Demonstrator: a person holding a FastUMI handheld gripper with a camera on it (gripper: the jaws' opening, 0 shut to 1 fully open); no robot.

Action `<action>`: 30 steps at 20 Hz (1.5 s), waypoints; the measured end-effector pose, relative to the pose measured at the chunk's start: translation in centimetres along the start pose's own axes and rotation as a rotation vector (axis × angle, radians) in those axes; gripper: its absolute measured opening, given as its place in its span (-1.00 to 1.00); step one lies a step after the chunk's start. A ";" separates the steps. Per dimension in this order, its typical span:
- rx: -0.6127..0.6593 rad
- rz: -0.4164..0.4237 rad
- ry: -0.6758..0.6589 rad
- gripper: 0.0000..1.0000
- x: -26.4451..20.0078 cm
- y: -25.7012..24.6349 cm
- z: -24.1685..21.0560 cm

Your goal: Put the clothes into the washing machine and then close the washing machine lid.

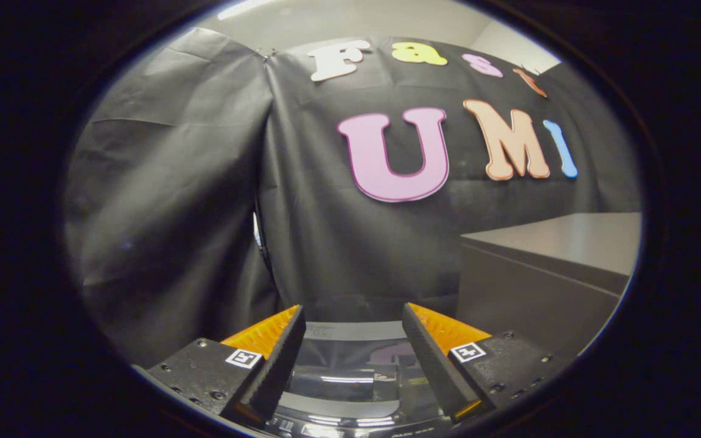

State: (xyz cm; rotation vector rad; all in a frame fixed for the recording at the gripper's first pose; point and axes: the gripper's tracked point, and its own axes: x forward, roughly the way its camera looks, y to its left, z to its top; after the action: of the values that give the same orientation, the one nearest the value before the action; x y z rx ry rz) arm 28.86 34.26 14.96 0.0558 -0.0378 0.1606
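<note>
1. Gripper point(353, 316) hung above the glossy dark glass-topped washing machine lid point(350, 371), fingers apart, nothing between them.
2. Lid lay flat between and below the fingers; it looked shut. No clothes could be picked out, so I can't tell if they were already inside.
3. Step judged: either the very start or just after closing.
4. Grey cabinet point(545, 274) stood right of the lid, beyond the fingers.
5. Next, if clothes remained: lid up first.
6. Lid's small print too blurred to read.
</note>
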 end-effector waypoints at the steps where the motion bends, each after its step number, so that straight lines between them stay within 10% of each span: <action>1: -0.018 0.000 -0.009 0.94 -1.5 -0.8 0.4; 14: -0.027 -0.035 -0.084 0.93 -18.7 -13.5 4.5; 22: -0.143 -0.055 -0.061 0.92 -23.4 -24.6 -1.4; 30: 0.005 -0.065 -0.062 0.93 -29.8 -29.5 -6.9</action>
State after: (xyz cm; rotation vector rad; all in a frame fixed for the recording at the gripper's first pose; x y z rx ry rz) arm 4.48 0.86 5.31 0.0671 -0.0978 0.0944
